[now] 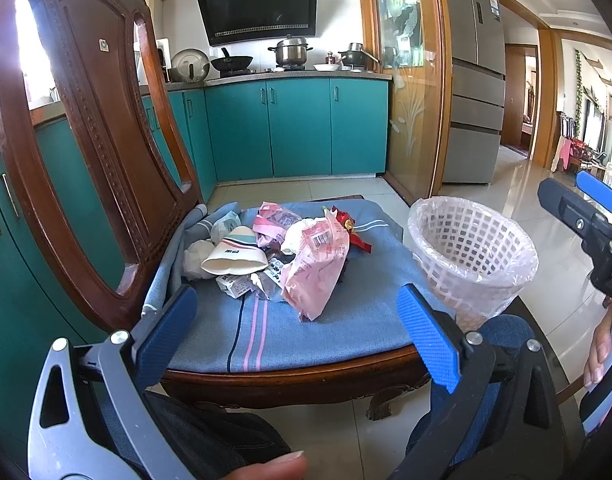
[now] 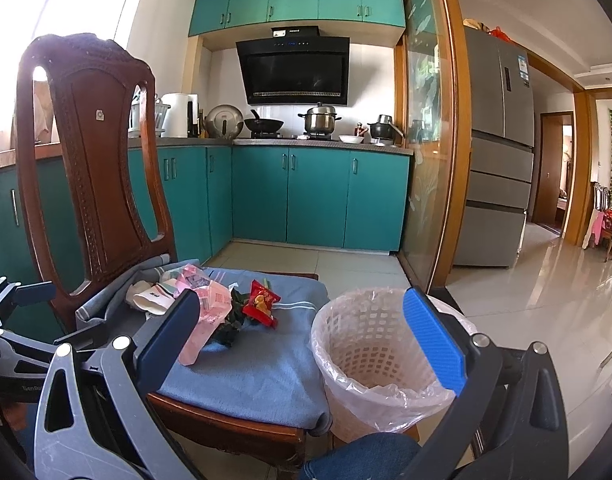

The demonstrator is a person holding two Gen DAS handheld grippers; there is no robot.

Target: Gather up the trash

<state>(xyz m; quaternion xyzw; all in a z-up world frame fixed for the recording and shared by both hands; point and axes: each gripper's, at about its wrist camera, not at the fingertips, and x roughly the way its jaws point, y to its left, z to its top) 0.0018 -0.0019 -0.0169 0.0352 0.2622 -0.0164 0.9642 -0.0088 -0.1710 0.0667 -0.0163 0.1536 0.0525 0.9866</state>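
Both pairs of fingers are standing wide apart and holding nothing: the left gripper (image 1: 298,340) is hovering at the chair (image 1: 86,140) seat's front edge, the right gripper (image 2: 302,344) is waiting beside the lined basket (image 2: 370,356). The trash heap (image 1: 274,256) is lying at twelve o'clock from the left gripper, the basket at two o'clock. The big pink bag (image 1: 318,264) is draping over smaller scraps, possibly snagged, so lifting it risks dragging the paper cup (image 1: 234,256) and red wrapper (image 2: 260,304) floorward.
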